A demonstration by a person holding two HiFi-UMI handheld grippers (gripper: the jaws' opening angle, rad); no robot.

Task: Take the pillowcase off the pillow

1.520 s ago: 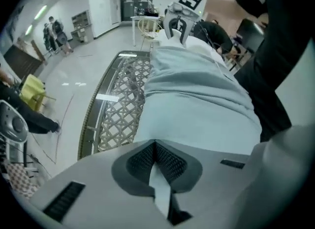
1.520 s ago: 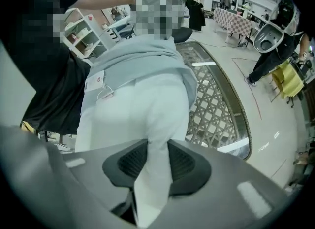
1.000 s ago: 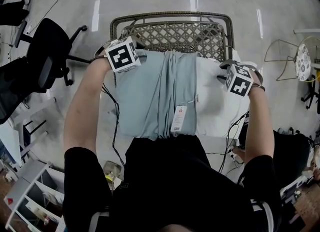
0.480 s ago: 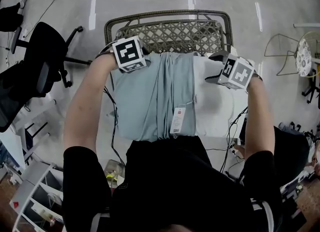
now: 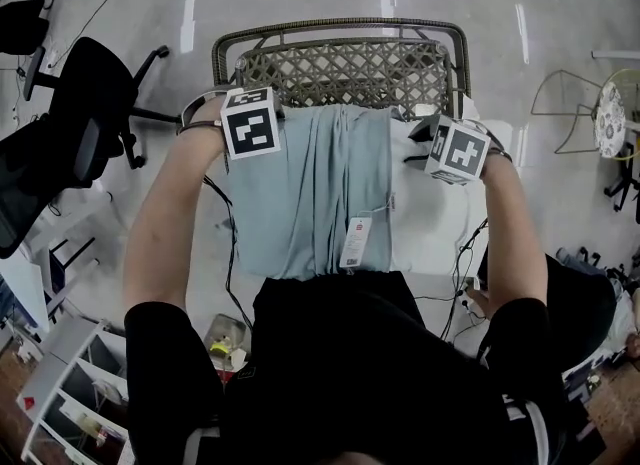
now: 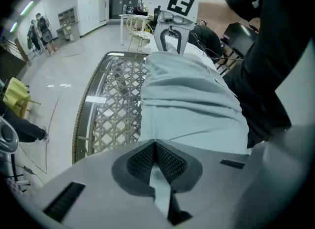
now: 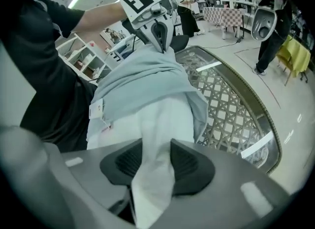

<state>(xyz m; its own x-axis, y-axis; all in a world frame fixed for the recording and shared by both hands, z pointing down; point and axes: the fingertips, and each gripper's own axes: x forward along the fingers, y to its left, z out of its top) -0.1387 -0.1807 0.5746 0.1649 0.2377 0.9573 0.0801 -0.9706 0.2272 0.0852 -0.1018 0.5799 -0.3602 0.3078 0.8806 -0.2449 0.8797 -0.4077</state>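
**A:** Where is the pillowcase [image 5: 300,193] sitting?

**B:** The pale blue-green cloth is covering the left and middle of the pillow [image 5: 432,215]. It is lying smooth on the left and bunching into long lengthwise folds near the middle. The right part of the pillow is showing bare, white and softly puffed.

**A:** And the pillow itself?

**B:** It is lying across the person's black-clothed lap [image 5: 340,373], with its far edge reaching onto the wicker surface [image 5: 340,65]. That surface is an open diamond lattice inside a rounded, rope-like rim.

**A:** What are the left tongs [image 6: 154,148] doing?

**B:** They are pinching fully together on a thin, flat fold of the pillowcase at its far left corner. The dark pads [image 6: 140,161] have a fine cross-hatched grain, and only a sliver of cloth is passing between them.

**A:** And the right tongs [image 7: 156,149]?

**B:** They have just been closing, and they are now squeezing a thick wad of the white pillow fabric at the far right corner. Because the wad is bulky, the jaws are staying partly apart, and the cloth is crumpling into a twisted strip that trails down behind the pads.

**A:** Anything hanging off the cloth?

**B:** A narrow white rectangular label [image 5: 355,241] is lying on the pillowcase near its open right edge, just beside the bare pillow.
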